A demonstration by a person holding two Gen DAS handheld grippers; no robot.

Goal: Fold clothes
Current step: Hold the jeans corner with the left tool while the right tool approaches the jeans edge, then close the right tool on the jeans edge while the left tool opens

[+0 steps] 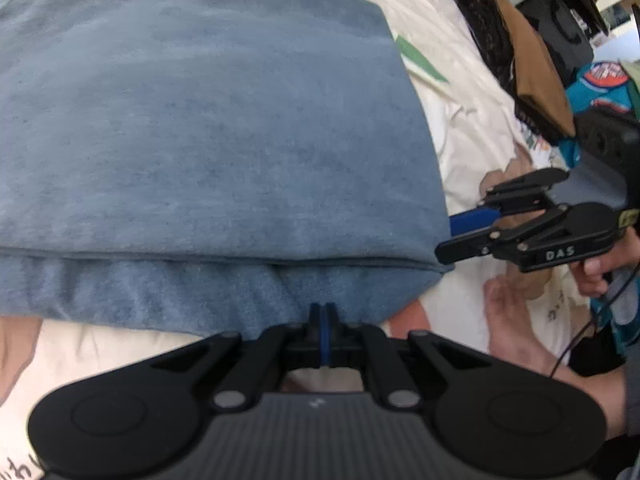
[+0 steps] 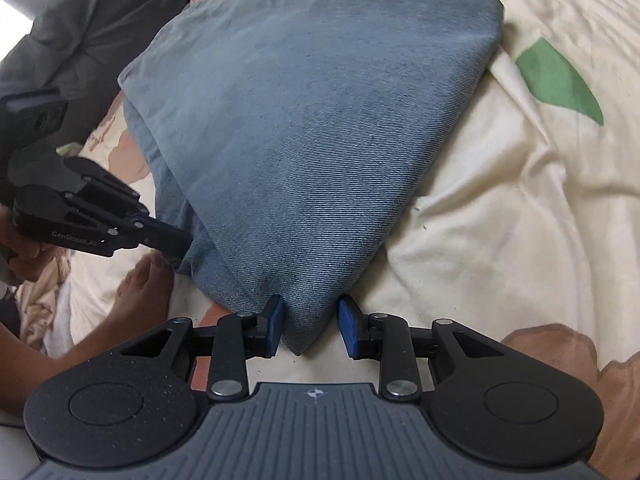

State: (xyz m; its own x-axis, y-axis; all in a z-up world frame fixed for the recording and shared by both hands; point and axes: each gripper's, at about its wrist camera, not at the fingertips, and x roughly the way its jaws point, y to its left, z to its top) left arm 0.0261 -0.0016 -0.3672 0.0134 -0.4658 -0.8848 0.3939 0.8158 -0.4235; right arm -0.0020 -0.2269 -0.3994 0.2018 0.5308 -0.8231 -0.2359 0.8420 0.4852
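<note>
A folded blue denim garment lies flat on a cream printed bedsheet. My left gripper sits at its near edge with the pads pressed together, pinching the lower layer where the cloth puckers. In the right wrist view the left gripper reaches into the garment's left side. My right gripper holds the thick near corner of the folded stack between its blue pads, which stand partly apart. From the left wrist view, the right gripper grips the garment's right corner.
A person's bare foot rests on the sheet between the two grippers. A pile of brown and dark clothes and a teal item lie at the far right. Dark grey cloth lies beyond the garment's left end.
</note>
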